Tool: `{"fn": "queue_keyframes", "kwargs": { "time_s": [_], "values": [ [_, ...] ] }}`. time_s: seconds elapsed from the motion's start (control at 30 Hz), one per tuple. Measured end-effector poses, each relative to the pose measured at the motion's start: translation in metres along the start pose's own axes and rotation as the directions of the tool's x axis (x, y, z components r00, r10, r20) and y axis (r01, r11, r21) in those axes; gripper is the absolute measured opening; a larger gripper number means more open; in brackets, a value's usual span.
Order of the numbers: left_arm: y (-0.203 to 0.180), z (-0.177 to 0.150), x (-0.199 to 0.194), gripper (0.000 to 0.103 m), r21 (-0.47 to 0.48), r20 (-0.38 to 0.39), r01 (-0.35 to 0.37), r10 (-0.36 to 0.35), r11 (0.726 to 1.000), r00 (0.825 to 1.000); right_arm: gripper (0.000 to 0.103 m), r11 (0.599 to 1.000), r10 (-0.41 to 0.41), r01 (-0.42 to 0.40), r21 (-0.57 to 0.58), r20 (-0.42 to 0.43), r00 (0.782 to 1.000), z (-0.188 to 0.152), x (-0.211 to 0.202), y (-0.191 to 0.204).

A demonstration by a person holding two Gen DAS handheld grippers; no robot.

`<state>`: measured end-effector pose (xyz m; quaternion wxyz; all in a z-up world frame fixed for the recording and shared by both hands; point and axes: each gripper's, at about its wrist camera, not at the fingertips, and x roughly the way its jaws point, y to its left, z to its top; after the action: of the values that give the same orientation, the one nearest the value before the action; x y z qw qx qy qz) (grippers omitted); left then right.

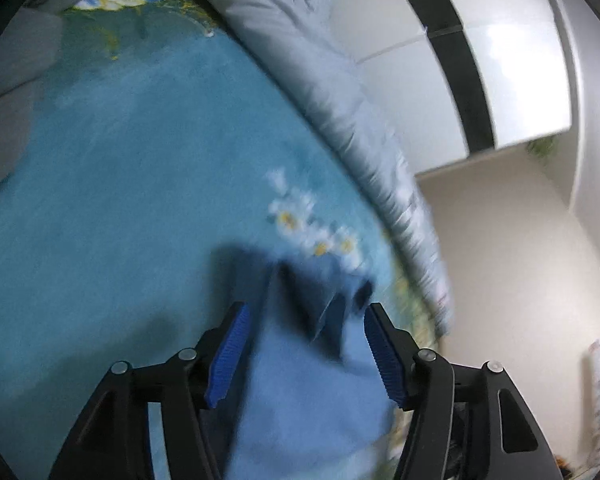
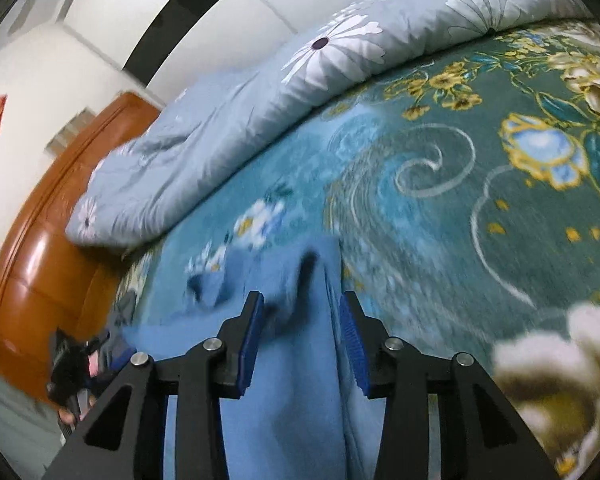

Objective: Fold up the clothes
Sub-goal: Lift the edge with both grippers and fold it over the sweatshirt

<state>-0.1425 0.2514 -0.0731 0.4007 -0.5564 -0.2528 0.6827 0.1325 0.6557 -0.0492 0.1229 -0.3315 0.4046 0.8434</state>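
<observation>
A light blue garment (image 1: 300, 392) lies on the teal floral bedspread (image 1: 120, 200), and its dark folded edge reaches forward past my fingertips. My left gripper (image 1: 308, 306) is open, its blue pads (image 1: 228, 352) wide apart with the cloth lying between them. The right wrist view shows the same blue garment (image 2: 292, 400) running up between the pads (image 2: 354, 344) of my right gripper (image 2: 302, 294). That gripper is open too, with a narrower gap that the bunched cloth fills. Both views are blurred by motion.
A grey-blue daisy-print quilt (image 2: 220, 120) is rolled along the far side of the bed (image 2: 440, 240). A grey garment (image 1: 8, 100) lies at the left. An orange wooden headboard (image 2: 40, 260), a white wardrobe (image 1: 520, 60) and a dark object on the floor (image 2: 68, 368) surround the bed.
</observation>
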Motion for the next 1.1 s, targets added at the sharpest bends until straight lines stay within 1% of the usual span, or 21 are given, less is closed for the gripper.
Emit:
{"fn": "queue_keyframes", "kwargs": {
  "time_s": [0.1, 0.17, 0.27, 0.4, 0.47, 0.53, 0.67, 0.77, 0.83, 0.9, 1.03, 1.1],
  "values": [
    [0.009, -0.027, -0.007, 0.065, 0.037, -0.04, -0.082, 0.083, 0.996, 0.996, 0.042, 1.0, -0.005, 0.004, -0.019, -0.041, 0.999, -0.023, -0.009, -0.008],
    [0.016, -0.041, -0.007, 0.065, 0.028, -0.078, -0.079, 0.081, 0.996, 0.994, 0.042, 0.999, -0.008, 0.006, -0.031, -0.069, 0.998, -0.039, -0.015, -0.013],
    [0.014, -0.06, -0.001, 0.065, 0.033, -0.14, -0.077, 0.081, 0.996, 0.987, 0.042, 0.999, 0.048, -0.047, 0.013, -0.07, 0.996, -0.052, -0.019, -0.018],
    [0.0, -0.077, 0.001, 0.065, 0.092, -0.146, -0.124, 0.136, 0.988, 0.98, 0.042, 0.995, 0.091, -0.087, 0.057, -0.073, 0.993, -0.064, -0.017, -0.013],
    [-0.001, -0.082, -0.001, 0.065, 0.077, -0.156, -0.116, 0.127, 0.99, 0.98, 0.042, 0.991, 0.118, -0.113, 0.067, -0.075, 0.99, -0.07, -0.019, -0.009],
    [0.003, -0.084, -0.003, 0.063, 0.048, -0.15, -0.108, 0.114, 0.993, 0.982, 0.042, 0.989, 0.128, -0.122, 0.08, -0.068, 0.989, -0.074, -0.022, -0.01],
    [0.013, -0.086, -0.012, 0.063, -0.036, -0.142, -0.077, 0.071, 0.996, 0.987, 0.042, 0.98, 0.138, -0.13, 0.153, -0.044, 0.99, -0.086, -0.034, -0.021],
    [0.016, -0.091, -0.018, 0.063, -0.058, -0.139, -0.074, 0.065, 0.996, 0.988, 0.042, 0.974, 0.158, -0.148, 0.174, -0.046, 0.986, -0.099, -0.045, -0.028],
    [0.017, -0.094, -0.018, 0.065, -0.086, -0.13, -0.074, 0.062, 0.994, 0.99, 0.042, 0.969, 0.17, -0.159, 0.187, -0.044, 0.984, -0.103, -0.045, -0.028],
    [0.019, -0.095, -0.014, 0.065, -0.118, -0.114, -0.075, 0.061, 0.99, 0.992, 0.042, 0.968, 0.163, -0.153, 0.198, -0.035, 0.986, -0.102, -0.042, -0.028],
    [0.021, -0.097, -0.013, 0.065, -0.171, -0.064, -0.075, 0.065, 0.982, 0.996, 0.042, 0.951, 0.146, -0.14, 0.277, 0.001, 0.989, -0.096, -0.03, -0.023],
    [0.021, -0.098, -0.014, 0.063, -0.185, -0.031, -0.064, 0.059, 0.981, 0.998, 0.042, 0.949, 0.136, -0.139, 0.284, 0.03, 0.99, -0.094, -0.028, -0.021]
  ]
}}
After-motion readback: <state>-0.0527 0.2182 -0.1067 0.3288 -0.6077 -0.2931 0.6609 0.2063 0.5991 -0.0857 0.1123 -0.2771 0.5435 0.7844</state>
